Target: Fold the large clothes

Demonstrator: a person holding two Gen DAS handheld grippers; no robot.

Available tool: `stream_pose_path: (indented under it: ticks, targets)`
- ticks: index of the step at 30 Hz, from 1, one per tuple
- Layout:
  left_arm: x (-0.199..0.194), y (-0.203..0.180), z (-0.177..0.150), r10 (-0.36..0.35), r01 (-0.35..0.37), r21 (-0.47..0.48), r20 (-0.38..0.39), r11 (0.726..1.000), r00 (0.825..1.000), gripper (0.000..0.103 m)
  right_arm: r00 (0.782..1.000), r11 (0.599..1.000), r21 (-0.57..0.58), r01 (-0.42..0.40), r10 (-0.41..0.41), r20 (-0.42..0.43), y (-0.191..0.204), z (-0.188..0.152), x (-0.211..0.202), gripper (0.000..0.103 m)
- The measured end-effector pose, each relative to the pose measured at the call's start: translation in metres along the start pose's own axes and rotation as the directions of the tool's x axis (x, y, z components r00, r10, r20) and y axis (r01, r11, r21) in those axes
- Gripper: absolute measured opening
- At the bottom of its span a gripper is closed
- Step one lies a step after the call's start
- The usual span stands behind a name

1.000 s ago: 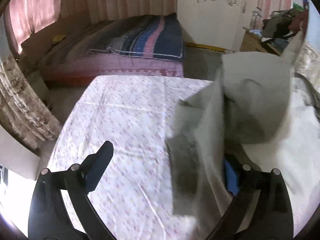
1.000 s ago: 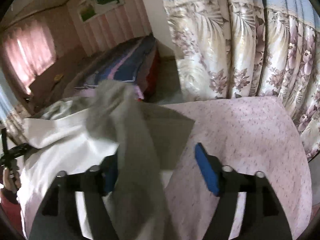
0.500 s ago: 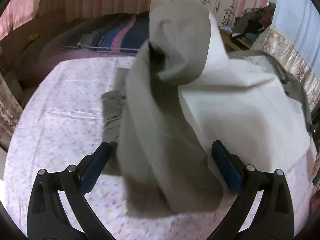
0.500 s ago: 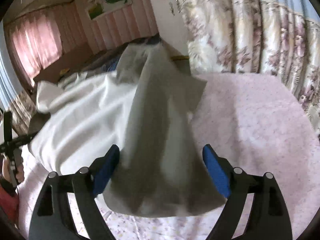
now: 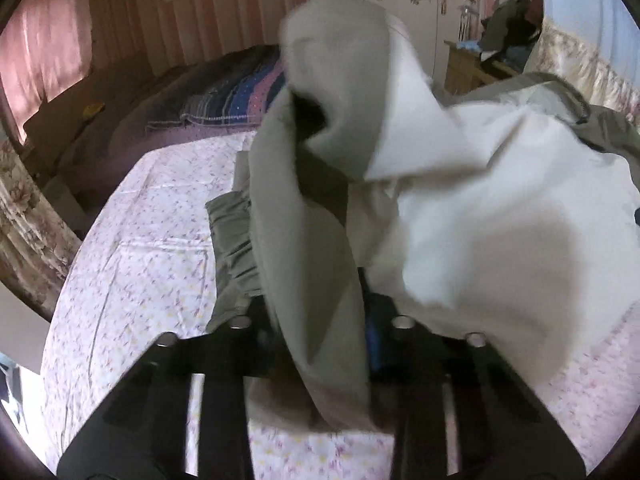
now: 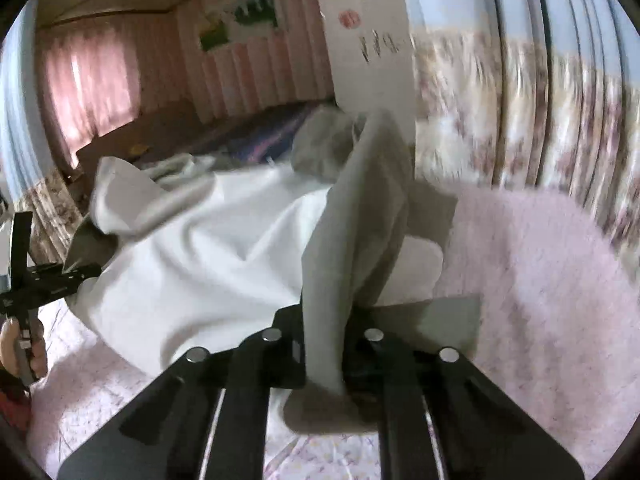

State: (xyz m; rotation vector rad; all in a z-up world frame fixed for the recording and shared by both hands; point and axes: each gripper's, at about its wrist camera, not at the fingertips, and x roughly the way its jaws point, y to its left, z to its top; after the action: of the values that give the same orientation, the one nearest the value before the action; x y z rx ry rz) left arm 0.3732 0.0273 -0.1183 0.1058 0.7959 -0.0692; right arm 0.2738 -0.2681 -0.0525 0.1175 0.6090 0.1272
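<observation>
1. The left gripper [image 5: 320,332] has just been closing and now pinches a grey-green band of the garment [image 5: 460,216]; the cloth rises straight out from between its jaws, so it is gripped, not merely lying there.
2. The right gripper [image 6: 324,356] has likewise just been closing, nearly to its narrowest, on another grey strip of the same garment, which stands up from the jaws in a tall fold.
3. Judged from this, the step in hand is taking hold of two points on one edge, the start of a fold.
4. The next move probably calls for lifting both grips together and carrying the edge across the pale body of the cloth, keeping it taut between the two hands so it lands flat.
5. Beyond the claws, the garment lies heaped on the flowered bedsheet [image 5: 152,248]: grey-green outside, off-white lining turned up, with a gathered cuff or hem just left of the left gripper.
6. In the right wrist view, a hand [image 6: 16,344] holding the other tool shows at the far left edge.
</observation>
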Motion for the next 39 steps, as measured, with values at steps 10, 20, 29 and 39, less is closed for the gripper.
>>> stream_pose_path:
  ticks: [10, 20, 29, 39]
  targets:
    - [-0.151, 0.006, -0.080, -0.135, 0.138, -0.034, 0.089, 0.990, 0.987, 0.016, 0.991, 0.996, -0.059, -0.065, 0.071, 0.111, 0.014, -0.039, -0.158, 0.008]
    - [-0.139, 0.015, -0.142, -0.017, 0.017, -0.045, 0.013, 0.999, 1.000, 0.094, 0.984, 0.993, 0.052, -0.108, 0.114, -0.133, -0.030, -0.104, -0.155, 0.037]
    - [-0.161, 0.028, -0.087, 0.018, -0.016, -0.022, 0.079, 1.000, 0.997, 0.100, 0.999, 0.987, -0.162, -0.015, 0.021, 0.036, -0.015, -0.030, -0.177, 0.078]
    - [-0.131, -0.005, -0.035, -0.092, 0.083, 0.099, 0.093, 0.992, 0.991, 0.100, 0.993, 0.954, -0.297, 0.032, -0.064, -0.097, 0.010, 0.005, -0.083, 0.082]
